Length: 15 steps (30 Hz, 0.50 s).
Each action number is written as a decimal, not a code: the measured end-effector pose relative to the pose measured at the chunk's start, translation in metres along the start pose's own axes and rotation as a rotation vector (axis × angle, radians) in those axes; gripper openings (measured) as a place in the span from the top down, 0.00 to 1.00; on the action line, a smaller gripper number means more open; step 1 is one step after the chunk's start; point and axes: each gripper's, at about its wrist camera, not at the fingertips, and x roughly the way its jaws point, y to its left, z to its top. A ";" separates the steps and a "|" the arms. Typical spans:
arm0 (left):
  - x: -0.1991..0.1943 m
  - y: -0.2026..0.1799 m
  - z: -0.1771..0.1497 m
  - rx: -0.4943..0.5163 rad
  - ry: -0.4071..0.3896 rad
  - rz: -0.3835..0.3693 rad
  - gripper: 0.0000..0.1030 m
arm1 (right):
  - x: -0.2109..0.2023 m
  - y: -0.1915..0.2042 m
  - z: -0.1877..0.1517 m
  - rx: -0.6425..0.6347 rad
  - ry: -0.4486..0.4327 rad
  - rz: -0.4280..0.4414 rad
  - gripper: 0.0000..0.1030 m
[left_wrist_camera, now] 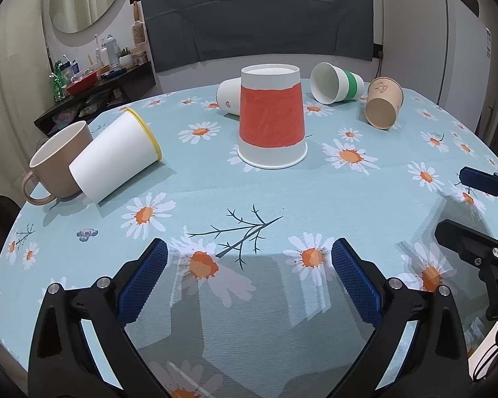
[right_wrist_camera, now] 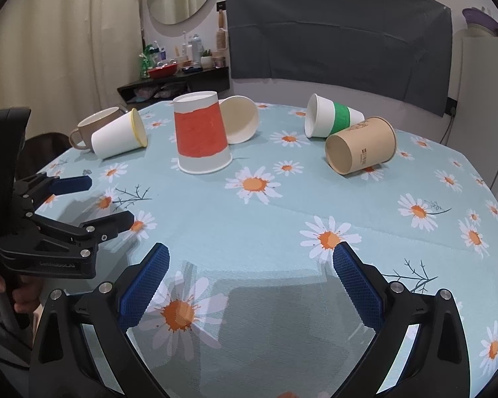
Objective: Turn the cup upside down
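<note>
A red-banded white paper cup [left_wrist_camera: 271,121] stands upside down, rim on the cloth, mid-table; it also shows in the right wrist view [right_wrist_camera: 202,134]. My left gripper [left_wrist_camera: 249,258] is open and empty, near the table's front edge, well short of the cup. It shows from the side in the right wrist view [right_wrist_camera: 108,200]. My right gripper [right_wrist_camera: 250,265] is open and empty, to the right of the left one. It shows at the right edge of the left wrist view [left_wrist_camera: 455,202].
Other cups lie on their sides: a yellow-rimmed white cup [left_wrist_camera: 116,156] against a beige mug [left_wrist_camera: 58,162] at left, a plain white cup [left_wrist_camera: 229,96] behind the red one, a green-banded cup [left_wrist_camera: 337,83] and a brown cup [left_wrist_camera: 383,106] at right. The daisy tablecloth [left_wrist_camera: 249,199] covers the table.
</note>
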 end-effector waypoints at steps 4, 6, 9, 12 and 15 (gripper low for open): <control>0.000 -0.003 -0.001 0.012 0.001 0.007 0.06 | 0.000 -0.001 0.000 0.004 -0.001 0.001 0.08; 0.000 -0.004 -0.001 0.019 0.000 0.010 0.06 | 0.001 -0.001 0.000 0.009 0.003 0.004 0.08; 0.000 -0.004 -0.001 0.023 0.000 0.011 0.06 | 0.001 -0.003 0.000 0.017 0.006 0.010 0.08; 0.000 -0.004 -0.001 0.026 0.002 0.005 0.06 | 0.001 -0.004 0.000 0.024 0.008 0.021 0.08; 0.000 -0.005 -0.001 0.028 0.004 0.005 0.06 | 0.002 -0.005 0.000 0.029 0.009 0.026 0.08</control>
